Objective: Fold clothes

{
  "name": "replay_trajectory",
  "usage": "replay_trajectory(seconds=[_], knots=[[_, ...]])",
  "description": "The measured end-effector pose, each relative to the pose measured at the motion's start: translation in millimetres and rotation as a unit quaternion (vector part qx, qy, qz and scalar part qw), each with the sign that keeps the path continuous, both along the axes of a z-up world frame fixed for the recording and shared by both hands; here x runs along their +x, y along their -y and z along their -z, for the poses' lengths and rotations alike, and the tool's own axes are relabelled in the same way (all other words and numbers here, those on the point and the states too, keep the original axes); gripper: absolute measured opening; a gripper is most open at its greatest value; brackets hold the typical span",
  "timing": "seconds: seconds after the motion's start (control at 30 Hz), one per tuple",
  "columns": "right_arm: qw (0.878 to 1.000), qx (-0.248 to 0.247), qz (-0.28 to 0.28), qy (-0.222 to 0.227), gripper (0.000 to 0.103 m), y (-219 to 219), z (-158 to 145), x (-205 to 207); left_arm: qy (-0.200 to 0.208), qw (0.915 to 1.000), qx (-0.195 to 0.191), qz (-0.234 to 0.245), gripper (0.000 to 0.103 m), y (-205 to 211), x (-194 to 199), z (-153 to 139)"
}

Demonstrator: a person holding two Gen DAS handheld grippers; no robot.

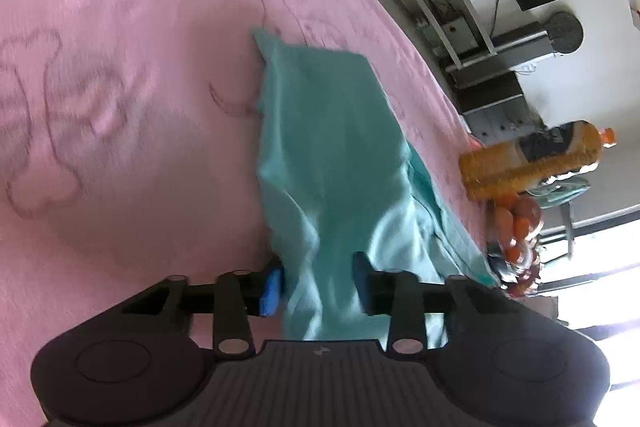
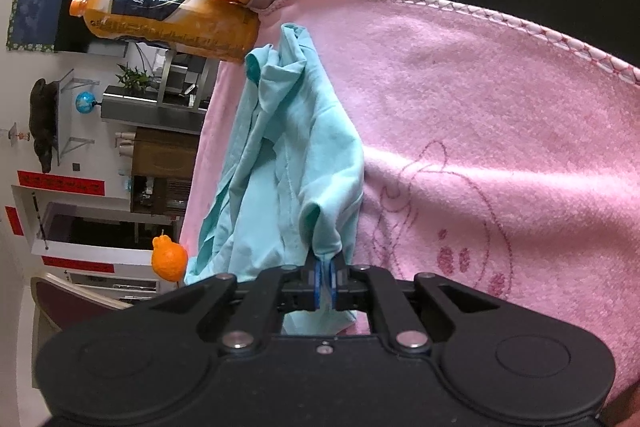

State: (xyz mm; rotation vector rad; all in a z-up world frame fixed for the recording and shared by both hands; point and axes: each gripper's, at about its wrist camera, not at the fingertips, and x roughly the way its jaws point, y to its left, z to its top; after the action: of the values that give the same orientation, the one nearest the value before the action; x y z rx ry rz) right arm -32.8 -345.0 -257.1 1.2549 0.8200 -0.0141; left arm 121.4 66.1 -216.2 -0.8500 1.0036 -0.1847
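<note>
over the blanket (image 2: pixel 500 107), your right gripper (image 2: pixel 326 281) is pinching the shirt (image 2: pixel 320 147) to lift its edge; your left gripper (image 1: pixel 318 283) is gaping around cloth.

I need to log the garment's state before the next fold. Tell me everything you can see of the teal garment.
The teal garment is a thin, soft-looking light turquoise knit with stitched seams, crumpled and partly doubled over, not yet flat. It lies on the pink blanket near the edge where the orange drink bottle is. The right gripper is shut on a pinched fold. In the left wrist view the cloth runs between the open pads of the left gripper, which stand apart on either side.
</note>
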Motion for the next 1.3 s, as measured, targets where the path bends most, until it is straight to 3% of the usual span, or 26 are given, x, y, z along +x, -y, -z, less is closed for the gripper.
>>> replay_trajectory(seconds=[0.2,0.3,0.43,0.53,0.57,0.6,0.7,0.83,0.93,1.03,1.1,1.17,1.23,1.3], knots=[[1.000,-0.006,-0.004,-0.005,0.008,-1,1,2,0.000,1.0000,0.003,-0.008,0.000,-7,-4,3],[1.000,-0.004,0.001,-0.007,0.017,1,3,1,0.013,0.9996,0.013,-0.022,0.000,-12,-12,-6],[1.000,-0.005,0.004,-0.010,0.018,2,4,1,0.027,0.9988,0.023,-0.033,0.000,-16,-24,-18],[1.000,-0.020,-0.004,-0.008,0.018,-1,1,2,0.014,0.9987,0.030,-0.038,0.000,-14,-24,-15],[0.999,-0.032,-0.007,-0.008,0.017,-2,-1,3,0.009,0.9987,0.034,-0.038,0.000,-12,-23,-14],[0.999,-0.042,-0.010,-0.008,0.002,-3,-5,5,0.006,0.9985,0.041,-0.036,0.000,-10,-22,-16],[0.998,-0.061,-0.017,-0.008,0.002,-4,-32,16,0.008,0.9972,0.072,-0.019,0.000,-1,-15,-36],[0.996,-0.088,-0.026,-0.008,0.002,-6,-66,30,0.053,0.9928,0.107,0.007,0.000,7,0,-107],[0.996,-0.088,-0.013,0.007,0.002,-1,-132,50,0.136,0.9859,0.097,-0.006,0.000,-1,-10,-188],[0.988,-0.107,-0.007,0.116,0.002,2,-236,42,0.227,0.9705,0.069,-0.040,0.000,-26,-46,-258],[0.972,-0.118,0.004,0.203,0.002,2,-295,19,0.257,0.9634,0.053,-0.055,0.000,-40,-70,-286],[0.960,-0.135,0.010,0.245,0.002,0,-329,-1,0.275,0.9585,0.038,-0.065,0.000,-53,-92,-308],[0.964,-0.140,-0.009,0.227,0.002,-4,-345,-7,0.302,0.9500,0.024,-0.074,0.000,-66,-118,-333],[0.955,-0.126,-0.012,0.269,0.002,-6,-365,-27,0.363,0.9282,0.019,-0.081,0.000,-72,-150,-361]])
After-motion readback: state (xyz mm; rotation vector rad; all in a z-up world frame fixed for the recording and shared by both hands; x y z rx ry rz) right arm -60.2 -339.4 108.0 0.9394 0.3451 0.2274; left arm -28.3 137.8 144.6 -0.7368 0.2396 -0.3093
